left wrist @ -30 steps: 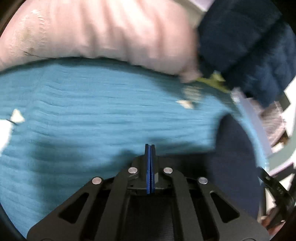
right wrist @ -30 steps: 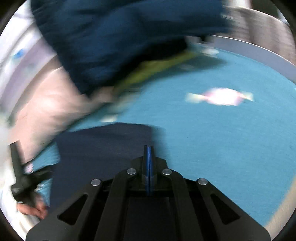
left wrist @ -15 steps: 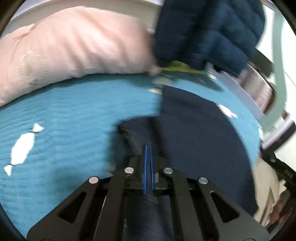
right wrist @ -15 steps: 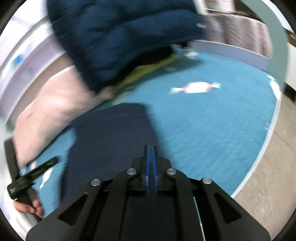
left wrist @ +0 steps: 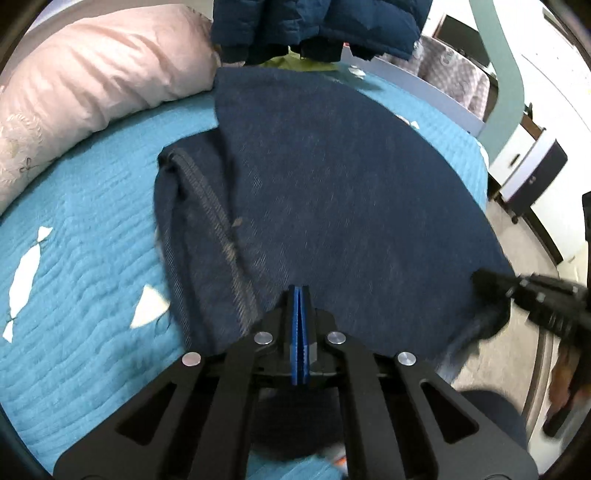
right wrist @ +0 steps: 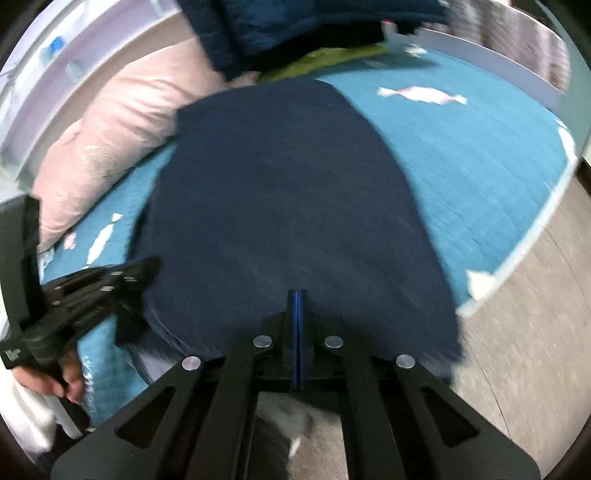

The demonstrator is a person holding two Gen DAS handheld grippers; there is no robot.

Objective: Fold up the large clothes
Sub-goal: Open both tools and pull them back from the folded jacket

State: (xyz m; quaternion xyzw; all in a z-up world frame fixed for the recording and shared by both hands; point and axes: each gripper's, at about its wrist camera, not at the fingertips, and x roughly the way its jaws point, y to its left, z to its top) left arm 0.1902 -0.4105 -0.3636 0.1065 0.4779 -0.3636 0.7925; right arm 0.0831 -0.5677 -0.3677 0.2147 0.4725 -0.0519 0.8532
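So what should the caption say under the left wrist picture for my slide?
Left gripper and right gripper pinch the near edge of a dark blue garment spread on a teal bedspread.

Garment (left wrist: 332,177) on bedspread (left wrist: 92,236), pillow (left wrist: 99,74) left, jacket (left wrist: 314,22) behind.

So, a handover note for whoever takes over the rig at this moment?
Left gripper: shut on the near edge of the navy garment.
Right gripper: shut on the same near edge, further right.
Garment: spread over the teal bedspread, its far end by the pink pillow and the blue jacket; a seamed fold shows at its left side.
Done: both near corners gripped.
Left: the folds themselves.
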